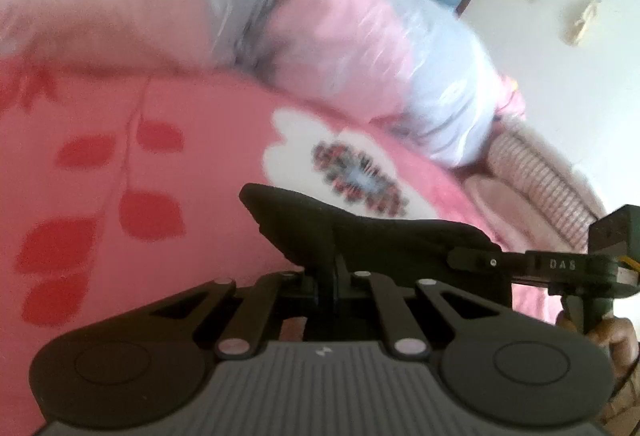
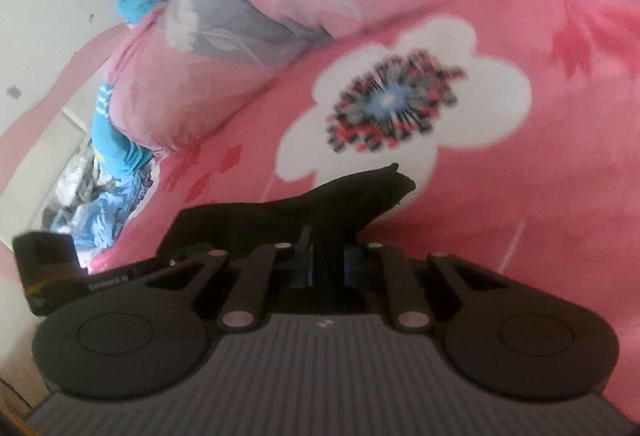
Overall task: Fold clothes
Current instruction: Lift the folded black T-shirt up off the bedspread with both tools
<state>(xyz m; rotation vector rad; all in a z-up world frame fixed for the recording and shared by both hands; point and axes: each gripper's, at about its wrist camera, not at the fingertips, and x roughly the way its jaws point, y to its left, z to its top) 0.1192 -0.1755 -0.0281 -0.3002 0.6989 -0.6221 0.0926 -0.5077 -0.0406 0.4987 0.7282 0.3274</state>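
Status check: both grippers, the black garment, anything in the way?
Left gripper shut on black garment. Right gripper shut on the same garment, other end. Garment stretched between them over pink floral sheet. Bedding pile behind, not in the way.

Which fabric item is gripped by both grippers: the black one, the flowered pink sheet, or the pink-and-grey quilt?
The black garment: it alone is pinched in the left gripper and right gripper. The sheet lies beneath; the quilt is piled behind.
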